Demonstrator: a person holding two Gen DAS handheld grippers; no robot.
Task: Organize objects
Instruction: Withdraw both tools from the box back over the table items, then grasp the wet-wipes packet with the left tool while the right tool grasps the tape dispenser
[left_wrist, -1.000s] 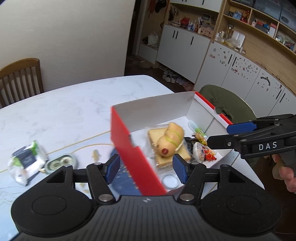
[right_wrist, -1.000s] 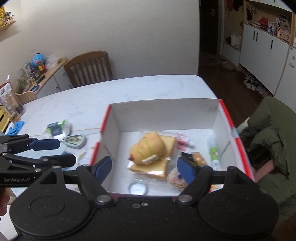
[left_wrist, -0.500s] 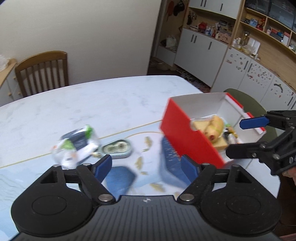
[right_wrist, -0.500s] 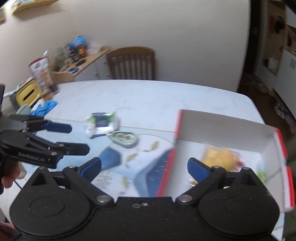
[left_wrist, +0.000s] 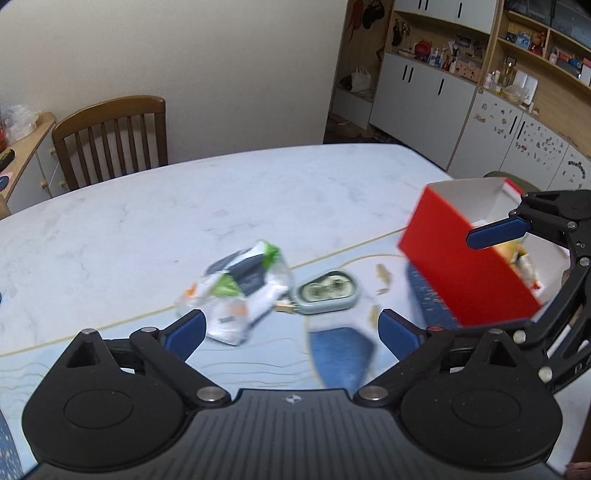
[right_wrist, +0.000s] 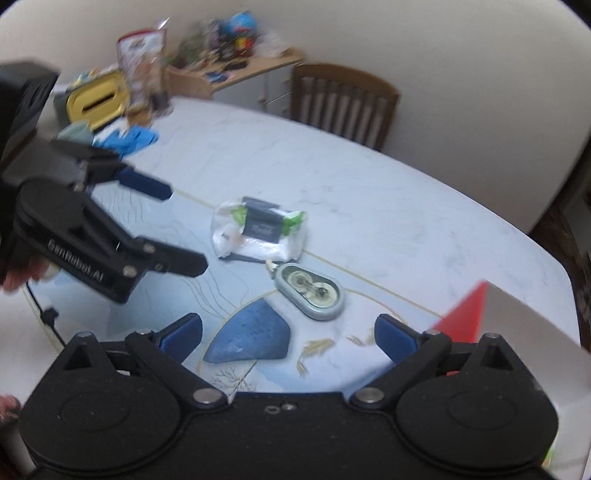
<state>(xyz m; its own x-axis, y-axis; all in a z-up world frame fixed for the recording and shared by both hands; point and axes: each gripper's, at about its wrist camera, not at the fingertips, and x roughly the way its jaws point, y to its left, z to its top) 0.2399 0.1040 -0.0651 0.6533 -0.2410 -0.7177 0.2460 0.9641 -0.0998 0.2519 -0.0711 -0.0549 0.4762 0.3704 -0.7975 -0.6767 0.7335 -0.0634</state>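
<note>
A clear plastic packet (left_wrist: 240, 291) with green and grey print lies on the table; it also shows in the right wrist view (right_wrist: 258, 230). A grey oval correction-tape dispenser (left_wrist: 327, 291) lies right beside it and shows in the right wrist view (right_wrist: 312, 291) too. A red box (left_wrist: 465, 266) with white inside stands at the right, holding food items; only its corner (right_wrist: 469, 314) shows in the right wrist view. My left gripper (left_wrist: 291, 330) is open and empty, just short of the packet. My right gripper (right_wrist: 288, 334) is open and empty, short of the dispenser.
The white marble table (left_wrist: 221, 206) has a blue printed mat (right_wrist: 247, 341) under the objects. A wooden chair (left_wrist: 110, 136) stands at the far edge. A side cabinet with clutter (right_wrist: 229, 62) and a yellow container (right_wrist: 98, 101) stand far left. Cupboards (left_wrist: 424, 92) line the far wall.
Both grippers have swung left, away from the red box and toward the packet and the dispenser. The box has slid to the right edge of both views. Both jaws stay open.
</note>
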